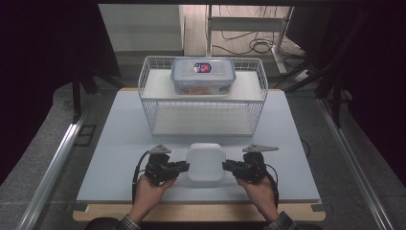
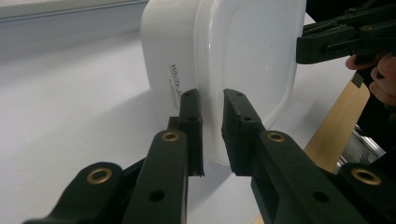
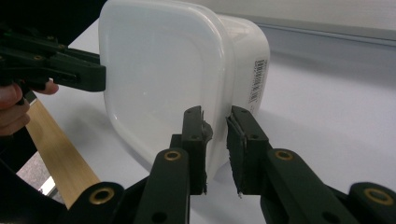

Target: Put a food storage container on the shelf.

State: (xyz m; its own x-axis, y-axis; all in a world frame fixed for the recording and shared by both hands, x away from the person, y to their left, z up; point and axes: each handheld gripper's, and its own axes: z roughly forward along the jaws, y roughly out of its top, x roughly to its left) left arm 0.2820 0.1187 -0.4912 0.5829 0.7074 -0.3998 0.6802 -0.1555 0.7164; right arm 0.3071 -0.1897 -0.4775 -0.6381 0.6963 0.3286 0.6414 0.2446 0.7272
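- White container (image 1: 206,162): square, rounded corners, lid on; stands on the pale table (image 1: 119,143) near the front edge, in front of the wire basket and between the two grippers. Contents hidden by the opaque walls and lid.
- Printed lettering on its side wall in the left gripper view (image 2: 176,84) is partly covered by a jaw and hard to read; a barcode label (image 3: 258,81) on the opposite wall is too small to read.
- Left gripper (image 1: 183,167): jaws set on either side of the lid's rim at the container's left edge, a narrow gap between them (image 2: 212,126); whether the pads press the rim cannot be told.
- Right gripper (image 1: 229,166): jaws likewise straddle the rim at the right edge (image 3: 215,135); firm contact cannot be told.
- Wire basket (image 1: 148,91): white, with an upper shelf and a lower floor, at the table's far side.
- Clear lidded box (image 1: 203,75): on the basket's upper shelf, round label on the lid; something orange-pink inside, not identifiable.
- Person's forearms cut off by the bottom edge of the high view.
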